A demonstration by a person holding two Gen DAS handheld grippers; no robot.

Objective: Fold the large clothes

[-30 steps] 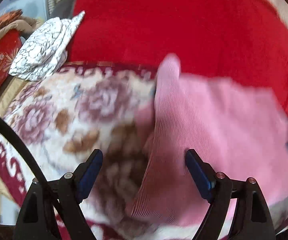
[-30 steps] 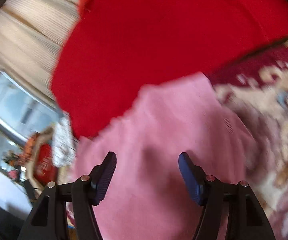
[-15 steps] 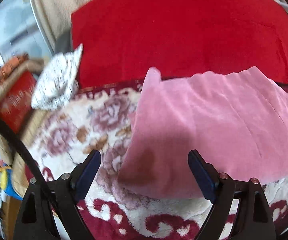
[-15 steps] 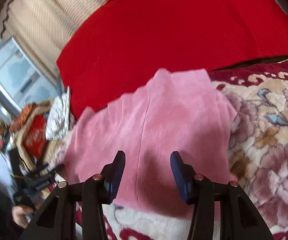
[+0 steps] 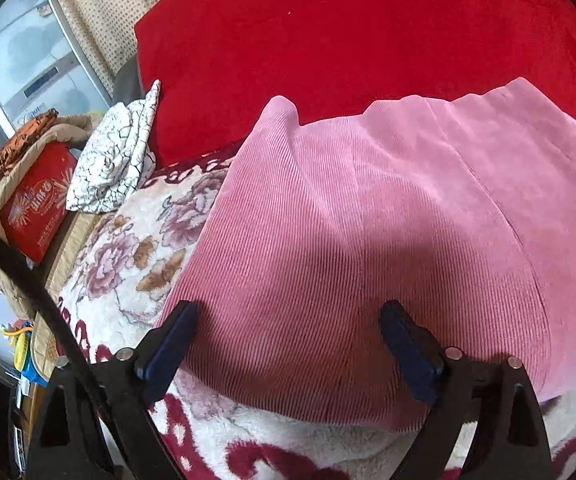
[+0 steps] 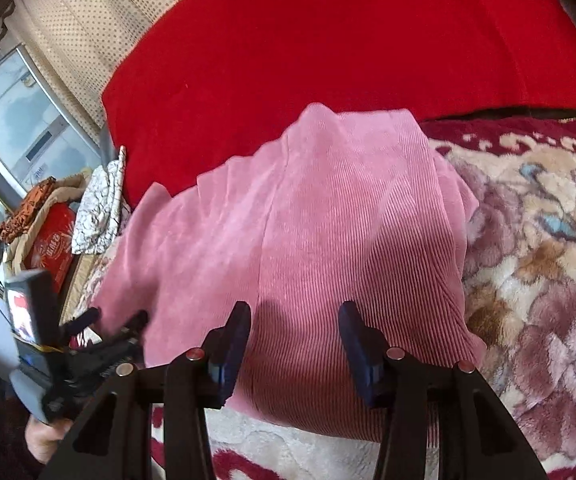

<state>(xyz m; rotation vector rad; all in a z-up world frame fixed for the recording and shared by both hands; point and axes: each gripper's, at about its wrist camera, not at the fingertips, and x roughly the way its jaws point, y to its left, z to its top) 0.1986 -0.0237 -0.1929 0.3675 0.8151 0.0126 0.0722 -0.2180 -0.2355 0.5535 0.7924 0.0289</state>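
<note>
A pink ribbed garment (image 5: 368, 216) lies folded on a floral blanket (image 5: 127, 248); it also shows in the right wrist view (image 6: 308, 232). My left gripper (image 5: 288, 340) is open and empty, just above the garment's near left edge. My right gripper (image 6: 294, 340) is open and empty, with its jaws partly closed, above the garment's near edge towards the right. The left gripper with its handle and the hand on it shows at the lower left of the right wrist view (image 6: 87, 344).
A large red cushion (image 5: 348, 48) stands behind the garment. A black-and-white patterned cloth (image 5: 115, 156) lies at the blanket's far left, beside a red box (image 5: 35, 208) and other clutter. The floral blanket (image 6: 536, 260) spreads to the right.
Both grippers pulled back from the garment, then moved in close to its near edge. The right jaws have narrowed a little. The garment now lies still and flat.
</note>
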